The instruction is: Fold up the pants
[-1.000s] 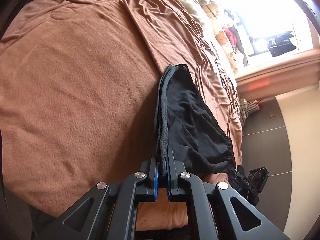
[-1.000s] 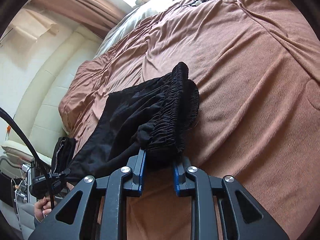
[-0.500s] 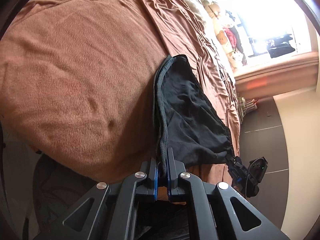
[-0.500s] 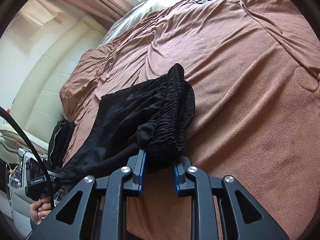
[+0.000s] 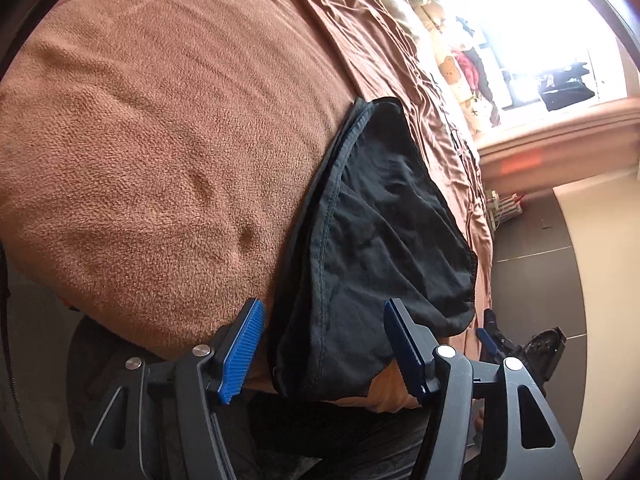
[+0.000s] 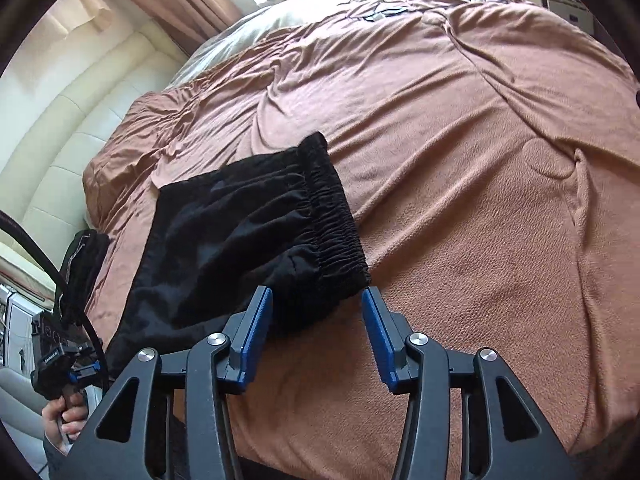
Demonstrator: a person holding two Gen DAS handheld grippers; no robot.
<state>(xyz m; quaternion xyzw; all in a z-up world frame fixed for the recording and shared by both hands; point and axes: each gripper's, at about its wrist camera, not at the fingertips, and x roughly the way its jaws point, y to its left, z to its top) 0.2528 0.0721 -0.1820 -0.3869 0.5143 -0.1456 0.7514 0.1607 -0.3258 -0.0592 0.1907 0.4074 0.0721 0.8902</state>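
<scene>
The black pants lie folded on the brown bedspread, near its front edge. In the left wrist view the hem end hangs a little over the edge between the open fingers of my left gripper. In the right wrist view the pants show their elastic waistband just ahead of my right gripper, which is open and empty. Neither gripper holds the cloth.
The bedspread stretches wide to the right of the pants. A cream padded headboard and curtains stand at the far left. Stuffed toys sit by the bright window. My left gripper also shows in the right wrist view.
Both grippers were shut on the pants and have opened. The pants dropped flat onto the bedspread, and both grippers pulled back toward the bed's front edge.
</scene>
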